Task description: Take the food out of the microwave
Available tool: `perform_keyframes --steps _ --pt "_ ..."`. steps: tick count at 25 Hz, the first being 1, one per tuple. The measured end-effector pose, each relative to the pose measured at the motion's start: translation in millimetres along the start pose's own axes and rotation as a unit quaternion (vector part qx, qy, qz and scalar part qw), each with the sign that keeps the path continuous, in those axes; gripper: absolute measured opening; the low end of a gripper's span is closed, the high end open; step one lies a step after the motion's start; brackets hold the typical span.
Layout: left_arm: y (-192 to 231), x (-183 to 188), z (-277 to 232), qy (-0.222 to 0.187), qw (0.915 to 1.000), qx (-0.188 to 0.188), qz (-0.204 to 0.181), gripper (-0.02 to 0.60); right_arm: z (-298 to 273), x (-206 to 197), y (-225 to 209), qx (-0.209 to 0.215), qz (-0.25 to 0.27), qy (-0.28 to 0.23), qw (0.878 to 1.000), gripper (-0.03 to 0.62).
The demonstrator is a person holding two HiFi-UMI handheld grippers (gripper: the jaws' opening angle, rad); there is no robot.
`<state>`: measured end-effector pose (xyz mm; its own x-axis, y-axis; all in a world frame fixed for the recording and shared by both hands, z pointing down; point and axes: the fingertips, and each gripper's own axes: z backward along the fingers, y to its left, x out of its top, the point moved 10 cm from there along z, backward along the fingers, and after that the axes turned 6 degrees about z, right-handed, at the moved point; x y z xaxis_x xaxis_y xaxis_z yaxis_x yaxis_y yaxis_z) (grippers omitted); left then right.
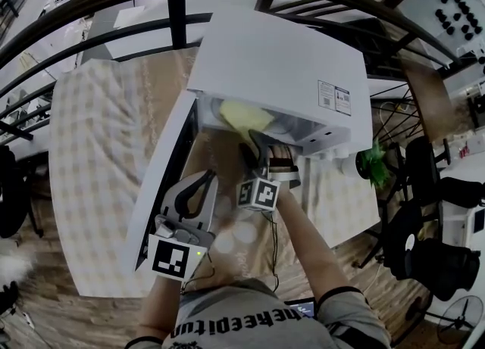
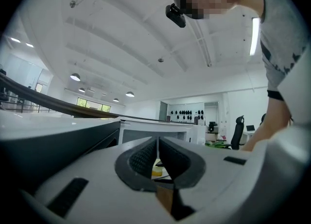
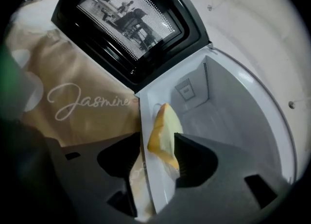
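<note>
The white microwave (image 1: 280,75) stands on the table with its door (image 1: 163,181) swung wide to the left. A pale yellow piece of food (image 1: 244,118) lies at the mouth of the cavity. In the right gripper view the food (image 3: 163,138) rests on a white flat edge that runs between the jaws. My right gripper (image 3: 153,152) is open around it, one pad close beside the food, the other standing apart. My left gripper (image 1: 210,176) hangs by the open door, its tips together and nothing between them; in its own view the left gripper (image 2: 158,140) points level at the microwave (image 2: 155,128).
A beige checked cloth (image 1: 106,128) covers the table; a tan mat with script lettering (image 3: 87,101) lies before the microwave. A dark railing (image 1: 178,7) curves behind. A green object (image 1: 373,162) sits at the right table edge, and office chairs (image 1: 432,257) stand further right.
</note>
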<state>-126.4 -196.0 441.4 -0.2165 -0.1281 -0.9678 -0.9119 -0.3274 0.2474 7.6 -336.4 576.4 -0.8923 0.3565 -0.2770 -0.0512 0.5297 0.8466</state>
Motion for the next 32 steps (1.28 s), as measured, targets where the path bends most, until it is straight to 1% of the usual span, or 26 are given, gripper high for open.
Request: perform_keyframes --steps 9,12,15,18,24,32 --pt "2 -4 -4 0.006 1.0000 -0.002 0.007 0.015 -16 0 1 -0.012 0.016 0.013 1.000 0.219" --pt "4 -5 -4 0.009 0.9999 0.001 0.010 0.015 -18 2 -2 -0.027 0.023 0.017 0.999 0.153" --pt "5 -5 -4 0.009 0.9999 0.001 0.009 0.015 -17 4 -4 -0.031 0.027 0.022 0.999 0.136" --pt "4 -4 -4 0.010 0.9999 -0.001 0.008 0.015 -13 6 -7 -0.040 0.017 0.012 0.999 0.123" --pt "1 -2 -2 0.008 0.9999 -0.004 0.009 0.015 -2 7 -13 -0.033 0.002 0.018 0.999 0.098" --pt "-5 4 4 0.001 1.0000 -0.008 0.004 0.015 21 14 -24 -0.028 -0.046 0.006 0.999 0.091"
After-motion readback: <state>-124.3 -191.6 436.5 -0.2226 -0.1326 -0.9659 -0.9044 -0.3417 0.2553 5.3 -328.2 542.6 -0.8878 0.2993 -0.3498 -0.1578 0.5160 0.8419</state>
